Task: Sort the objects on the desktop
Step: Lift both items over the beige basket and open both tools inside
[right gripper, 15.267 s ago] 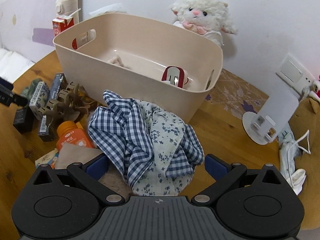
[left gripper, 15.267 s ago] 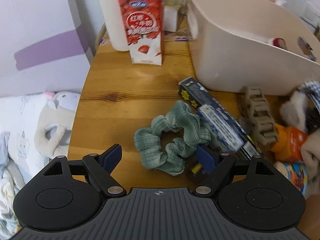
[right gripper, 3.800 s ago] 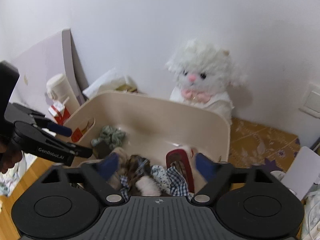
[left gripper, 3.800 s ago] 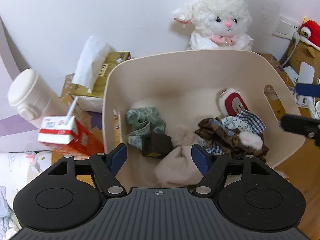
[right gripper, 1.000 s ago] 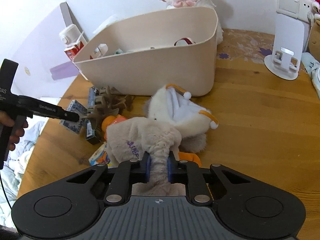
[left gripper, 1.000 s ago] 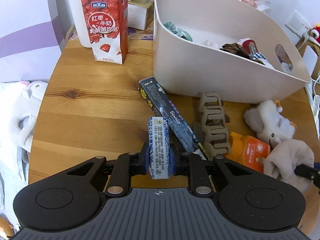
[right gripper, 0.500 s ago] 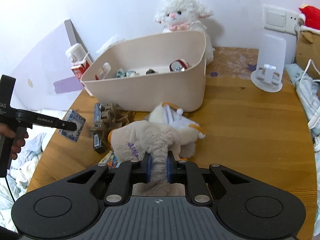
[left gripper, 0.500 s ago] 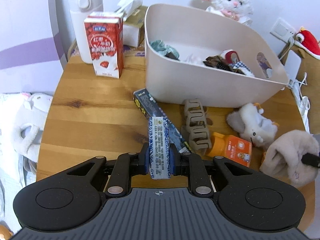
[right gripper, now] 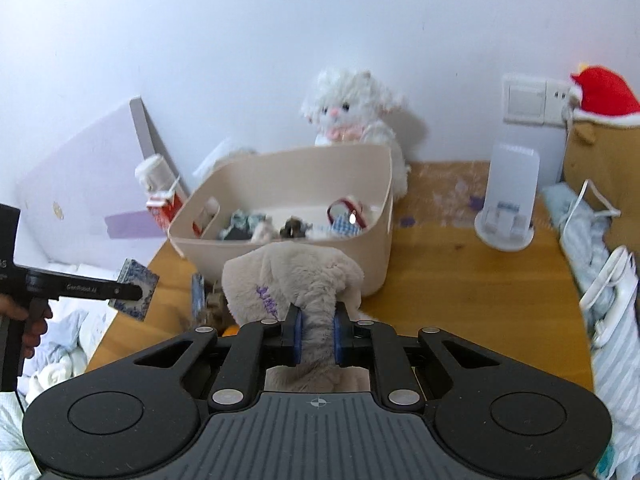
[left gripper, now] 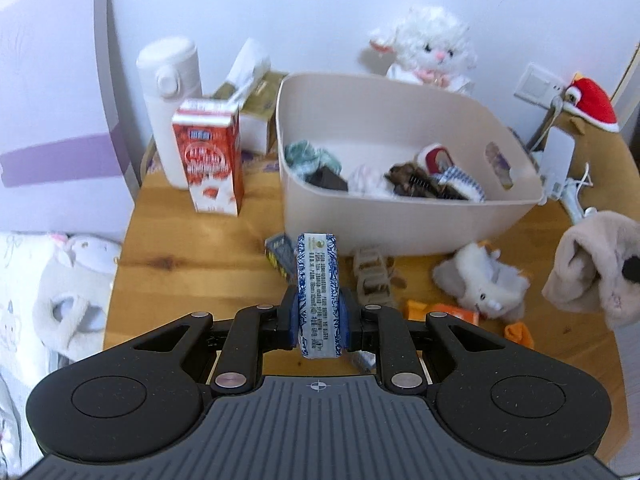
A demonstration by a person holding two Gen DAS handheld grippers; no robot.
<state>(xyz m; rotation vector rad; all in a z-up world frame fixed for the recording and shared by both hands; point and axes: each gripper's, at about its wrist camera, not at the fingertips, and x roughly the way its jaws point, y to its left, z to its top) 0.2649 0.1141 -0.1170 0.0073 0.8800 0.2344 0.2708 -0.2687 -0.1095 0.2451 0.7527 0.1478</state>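
The left claw (left gripper: pixel 319 316) clamped a blue-patterned packet (left gripper: pixel 318 280) above the surface (left gripper: pixel 192 264). The right claw (right gripper: pixel 317 334) pinched a beige plush (right gripper: pixel 292 276) that hid the clutter beneath; the bin's (right gripper: pixel 372 236) contents blurred.

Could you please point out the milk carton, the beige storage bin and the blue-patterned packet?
milk carton (left gripper: pixel 210 160): left wrist view, red front face.
beige storage bin (left gripper: pixel 400 220): left wrist view, near outer wall.
blue-patterned packet (left gripper: pixel 318 292): left wrist view, printed edge.
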